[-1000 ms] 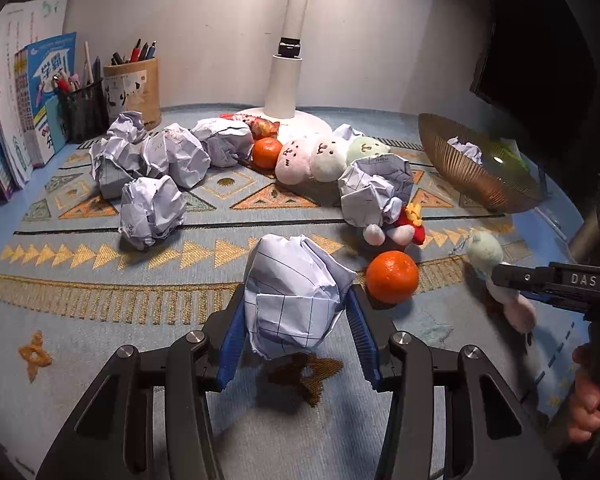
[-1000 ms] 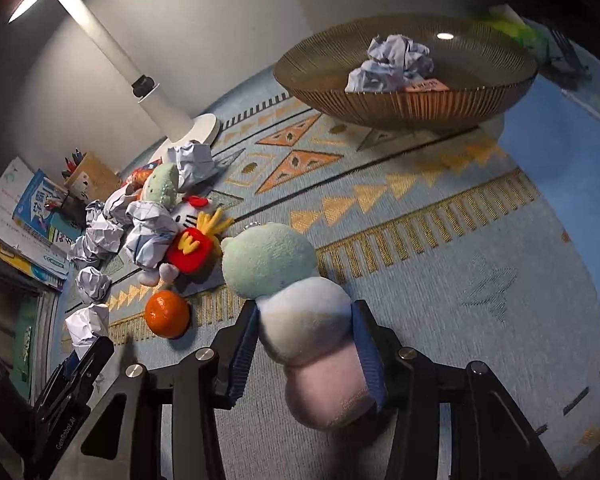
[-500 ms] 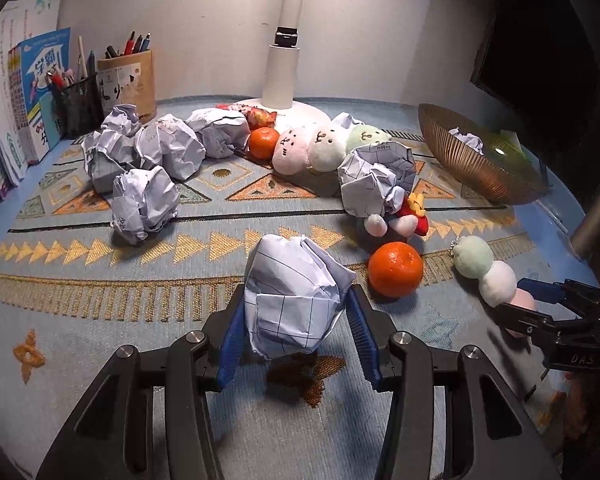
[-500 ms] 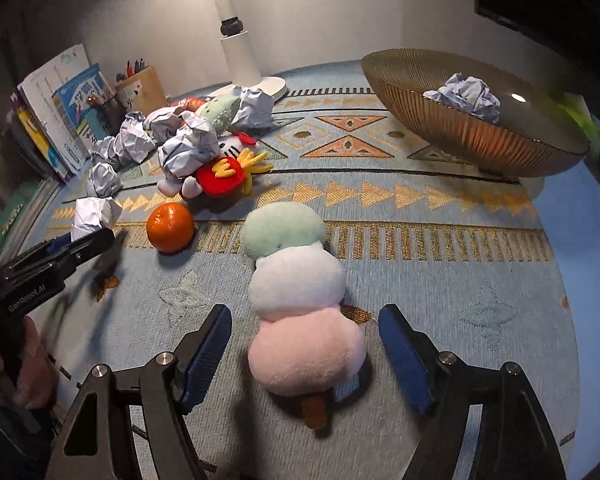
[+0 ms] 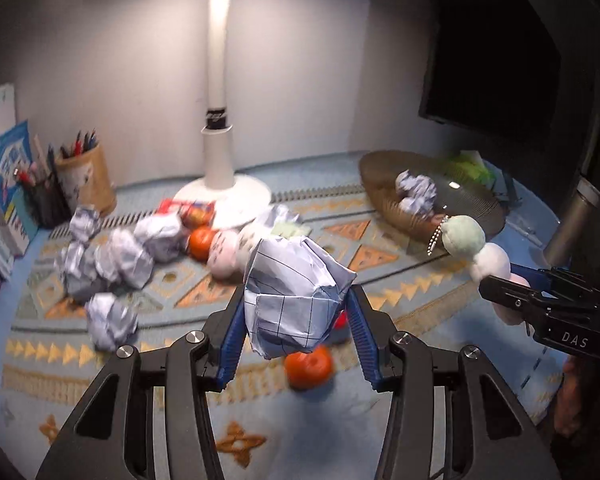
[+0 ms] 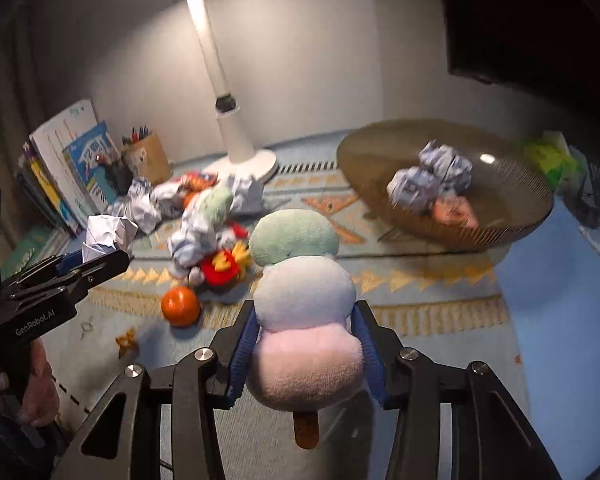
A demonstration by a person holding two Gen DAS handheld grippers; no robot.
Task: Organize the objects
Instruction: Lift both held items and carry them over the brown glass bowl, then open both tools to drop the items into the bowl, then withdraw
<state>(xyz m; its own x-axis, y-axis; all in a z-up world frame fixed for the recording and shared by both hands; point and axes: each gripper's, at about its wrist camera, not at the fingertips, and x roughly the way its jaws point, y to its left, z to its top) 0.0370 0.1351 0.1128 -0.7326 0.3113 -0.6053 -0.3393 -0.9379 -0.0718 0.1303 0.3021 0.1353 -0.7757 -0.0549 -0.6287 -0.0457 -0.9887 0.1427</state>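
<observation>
1. Above the patterned mat (image 5: 172, 280), a crumpled paper ball (image 5: 296, 300) is squeezed between the blue pads of the left gripper (image 5: 294, 320).
2. A soft toy of three balls (image 6: 300, 308), green, white and pink, is clamped by the right gripper (image 6: 304, 340).
3. Far to the right, more paper is seen in the brown bowl (image 6: 500, 232).
4. An orange (image 6: 181, 306) is seen on the mat, near the left side.

Grid-lined white paper ball (image 5: 296, 300); green-white-pink plush (image 6: 304, 300) (brown stick)
</observation>
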